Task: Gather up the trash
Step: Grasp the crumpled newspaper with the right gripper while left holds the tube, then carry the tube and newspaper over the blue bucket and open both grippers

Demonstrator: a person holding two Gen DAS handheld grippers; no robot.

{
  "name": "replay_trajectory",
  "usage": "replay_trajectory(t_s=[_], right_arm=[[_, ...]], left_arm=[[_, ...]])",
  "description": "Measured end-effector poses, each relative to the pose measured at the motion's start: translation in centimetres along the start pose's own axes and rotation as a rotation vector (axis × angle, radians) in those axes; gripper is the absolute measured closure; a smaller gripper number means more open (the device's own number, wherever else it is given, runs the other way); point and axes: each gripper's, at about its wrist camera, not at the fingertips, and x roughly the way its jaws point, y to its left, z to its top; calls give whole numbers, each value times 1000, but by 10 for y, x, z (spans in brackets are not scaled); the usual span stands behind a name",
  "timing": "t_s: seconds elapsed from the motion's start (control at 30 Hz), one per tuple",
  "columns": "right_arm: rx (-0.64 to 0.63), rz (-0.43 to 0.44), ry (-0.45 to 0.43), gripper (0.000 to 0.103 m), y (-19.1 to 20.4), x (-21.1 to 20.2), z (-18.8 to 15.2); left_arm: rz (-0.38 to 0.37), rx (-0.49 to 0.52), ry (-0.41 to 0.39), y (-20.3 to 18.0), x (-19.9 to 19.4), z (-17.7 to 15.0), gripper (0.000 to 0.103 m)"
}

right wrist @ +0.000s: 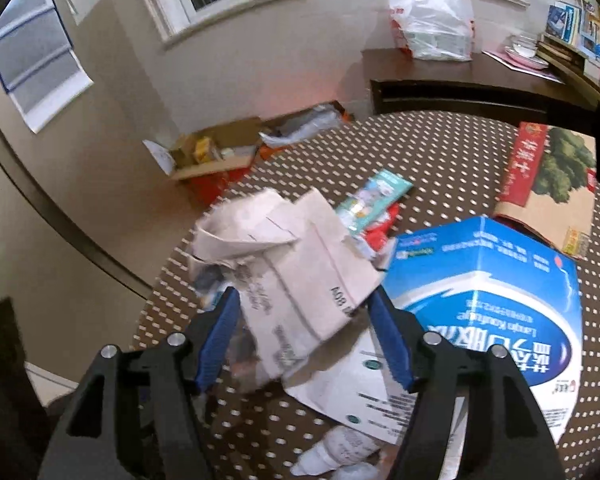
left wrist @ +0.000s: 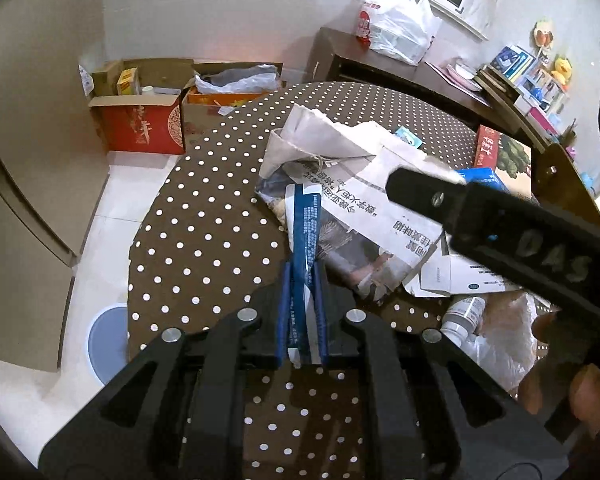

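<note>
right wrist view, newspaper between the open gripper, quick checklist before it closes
1. Right gripper open: ok.
2. Crumpled newspaper between its fingers: ok.
3. White leaflet clear of the bite: cannot tell, it lies just under the paper.
4. Blue box outside the fingers: ok.
5. Left gripper shut on the blue strip: ok.
6. Trash bag or bin in view: not ok.

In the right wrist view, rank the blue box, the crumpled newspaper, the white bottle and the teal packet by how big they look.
1. Blue box
2. Newspaper, though nearness to the camera inflates both
3. and 4. Teal packet and white bottle: unsure, since the bottle is cut off by the frame edge.
</note>
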Motion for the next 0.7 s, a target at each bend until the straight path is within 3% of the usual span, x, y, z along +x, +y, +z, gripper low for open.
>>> replay_trajectory(t_s=[0.17,0.4,0.7], right_arm=[[43,64,-18,49,-4,-2,1],[64,109,-15,96,-7,5,-1],[24,192,-116,100,12,-28,-9]], left_arm=[[-12,-5,-3,3,0,0,91],[-23,-11,-10,6,-2,-1,91],[-25,-49,-53,17,-22,-4,92]])
